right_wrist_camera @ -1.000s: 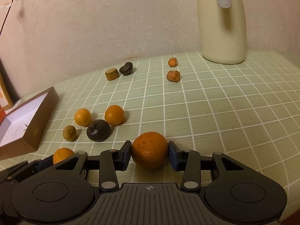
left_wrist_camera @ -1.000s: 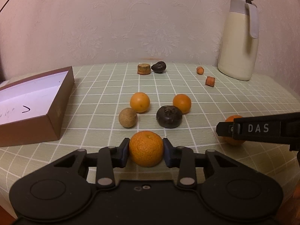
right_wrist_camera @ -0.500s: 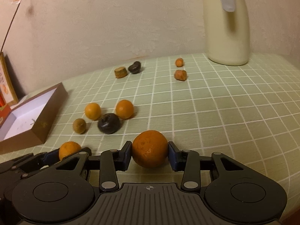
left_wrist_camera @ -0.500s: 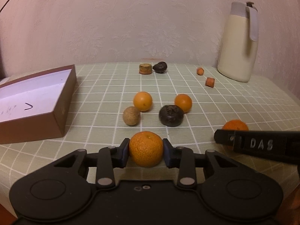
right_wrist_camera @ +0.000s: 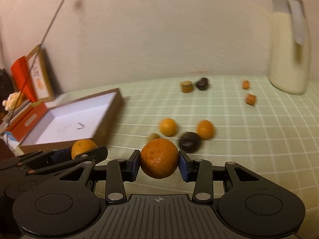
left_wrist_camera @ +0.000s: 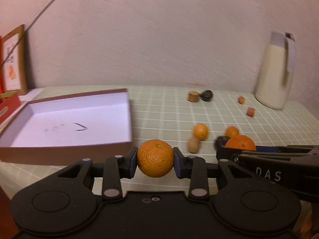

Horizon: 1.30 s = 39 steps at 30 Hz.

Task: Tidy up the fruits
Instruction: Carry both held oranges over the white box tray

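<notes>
My left hand-held gripper (left_wrist_camera: 155,163) clamped a mandarin (left_wrist_camera: 155,158) above the checked surface (left_wrist_camera: 169,109). The open brown box (left_wrist_camera: 65,125) lay just ahead to the left. At right, my other hand-held gripper (left_wrist_camera: 239,150) carried a second mandarin (left_wrist_camera: 240,142), partly hiding loose fruits. A cream jug (left_wrist_camera: 274,79) stood far right.

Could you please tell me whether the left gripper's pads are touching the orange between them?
Touching: in the left wrist view both pads of the left gripper press the orange, no gap.
</notes>
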Each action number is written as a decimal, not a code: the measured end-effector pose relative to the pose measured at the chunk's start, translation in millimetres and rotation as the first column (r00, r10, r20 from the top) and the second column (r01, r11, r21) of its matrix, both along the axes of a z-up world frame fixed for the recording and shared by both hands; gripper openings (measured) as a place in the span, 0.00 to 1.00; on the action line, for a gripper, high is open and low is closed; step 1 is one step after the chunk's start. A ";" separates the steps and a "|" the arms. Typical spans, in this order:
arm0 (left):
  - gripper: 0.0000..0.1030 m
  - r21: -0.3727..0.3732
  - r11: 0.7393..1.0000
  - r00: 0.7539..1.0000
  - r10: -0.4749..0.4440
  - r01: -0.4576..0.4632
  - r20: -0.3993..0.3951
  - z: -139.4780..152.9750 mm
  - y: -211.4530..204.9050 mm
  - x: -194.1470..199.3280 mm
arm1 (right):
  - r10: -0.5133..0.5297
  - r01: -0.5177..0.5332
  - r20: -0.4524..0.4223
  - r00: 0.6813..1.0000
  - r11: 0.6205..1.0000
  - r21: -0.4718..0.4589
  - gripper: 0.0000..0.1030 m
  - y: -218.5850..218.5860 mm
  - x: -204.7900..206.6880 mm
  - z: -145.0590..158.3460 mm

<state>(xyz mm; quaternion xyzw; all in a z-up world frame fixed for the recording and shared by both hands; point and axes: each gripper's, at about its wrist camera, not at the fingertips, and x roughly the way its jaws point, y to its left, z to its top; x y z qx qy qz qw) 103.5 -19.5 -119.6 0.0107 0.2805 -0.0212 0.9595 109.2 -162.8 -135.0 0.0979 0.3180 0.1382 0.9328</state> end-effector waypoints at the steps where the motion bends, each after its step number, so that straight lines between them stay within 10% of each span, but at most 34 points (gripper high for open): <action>1: 0.26 0.001 1.000 1.000 0.012 -0.012 0.003 2.9 5.3 -1.3 | 0.014 -0.014 0.008 1.000 1.000 0.000 0.40 5.9 -0.4 3.0; 39: 0.26 0.000 0.962 0.950 0.268 -0.271 0.162 66.2 160.8 -37.8 | 0.227 -0.236 0.228 0.947 0.972 0.012 0.40 123.0 -2.7 58.2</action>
